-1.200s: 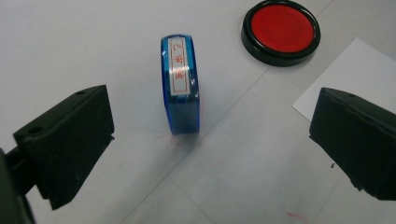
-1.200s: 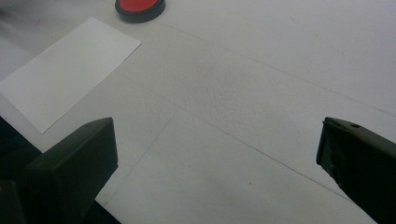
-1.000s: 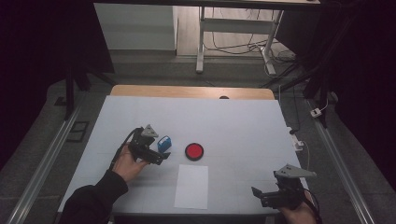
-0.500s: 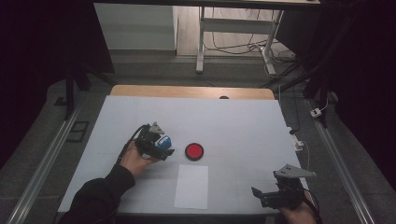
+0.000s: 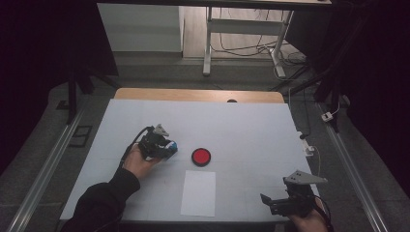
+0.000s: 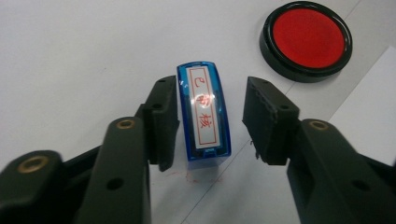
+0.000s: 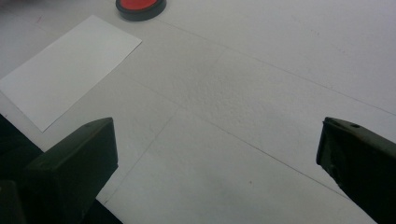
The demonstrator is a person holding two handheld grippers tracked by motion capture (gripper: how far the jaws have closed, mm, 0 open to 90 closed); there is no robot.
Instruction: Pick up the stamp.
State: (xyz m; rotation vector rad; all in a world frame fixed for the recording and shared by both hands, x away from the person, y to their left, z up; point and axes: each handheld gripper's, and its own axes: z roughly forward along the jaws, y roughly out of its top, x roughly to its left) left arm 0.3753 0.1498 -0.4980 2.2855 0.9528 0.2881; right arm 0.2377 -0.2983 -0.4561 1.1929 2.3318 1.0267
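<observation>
The left gripper (image 6: pixel 210 119) has just been closing its jaws around the shiny blue stamp (image 6: pixel 204 112); one pad touches it, the other has a small gap. The round red ink pad (image 6: pixel 306 39) sits at two o'clock, near the flat white paper (image 5: pixel 198 192). The right gripper (image 7: pixel 217 163) is wide open over bare white table (image 5: pixel 251 125).

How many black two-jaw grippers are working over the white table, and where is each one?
2. The left gripper sits left of the round red ink pad, its jaws around the blue stamp. The right gripper waits at the table's near right edge.
</observation>
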